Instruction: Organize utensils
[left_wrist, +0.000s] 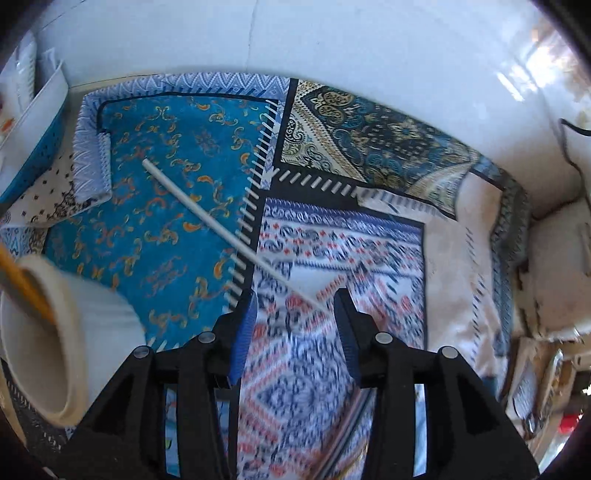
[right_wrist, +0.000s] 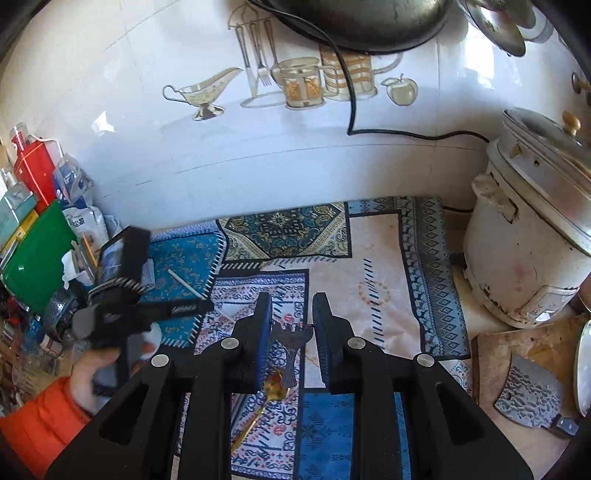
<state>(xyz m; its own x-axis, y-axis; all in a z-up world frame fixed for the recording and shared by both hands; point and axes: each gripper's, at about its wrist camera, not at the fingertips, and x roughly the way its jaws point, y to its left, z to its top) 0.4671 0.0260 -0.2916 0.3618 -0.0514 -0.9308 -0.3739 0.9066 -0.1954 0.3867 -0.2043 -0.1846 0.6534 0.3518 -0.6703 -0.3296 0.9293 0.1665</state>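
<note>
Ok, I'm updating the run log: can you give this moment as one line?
left tool: open over thin white stick | right tool: dark pronged utensil between jaws, grip unclear

Cup (left_wrist: 44, 339) blurred, perhaps edge-cropped

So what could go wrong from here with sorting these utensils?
The left gripper stands open over the tip of the white chopstick; grabbing so near the end may let it pivot or slip. The cup sits close beside it and could be knocked. The right gripper hovers above the fork and gold spoon, risking catching both.
</note>
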